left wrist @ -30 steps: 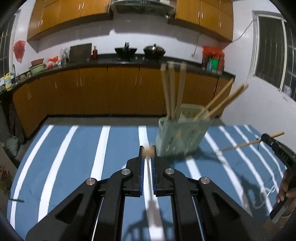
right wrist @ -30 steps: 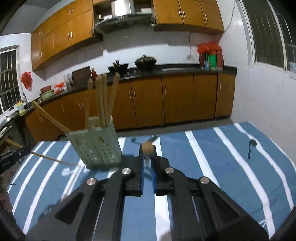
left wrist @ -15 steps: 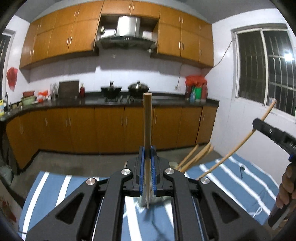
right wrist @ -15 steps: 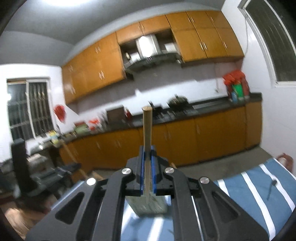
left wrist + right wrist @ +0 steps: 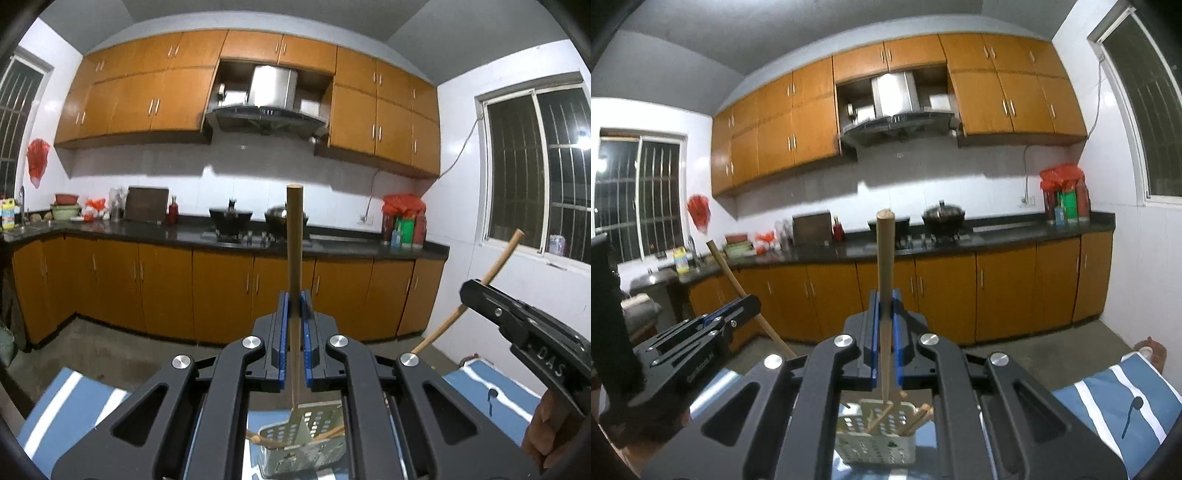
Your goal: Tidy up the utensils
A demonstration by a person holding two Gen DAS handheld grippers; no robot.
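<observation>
Wooden chopsticks, light, stiff and slippery, stand upright, 1 clamped mid-shaft in each closed tool, left tool (image 5: 294, 339) and right tool (image 5: 885, 339), above the perforated holder (image 5: 877, 435).

dim indoor light | dark windows | fisheye warp | slight blur

Two wrist fisheyes, level toward the kitchen counter (image 5: 221, 236), sharing the green holder (image 5: 875, 435) below.

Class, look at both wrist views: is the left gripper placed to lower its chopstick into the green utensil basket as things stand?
Probably yes: the left gripper holds its chopstick upright, tip over the green utensil basket, with nothing between.
</observation>
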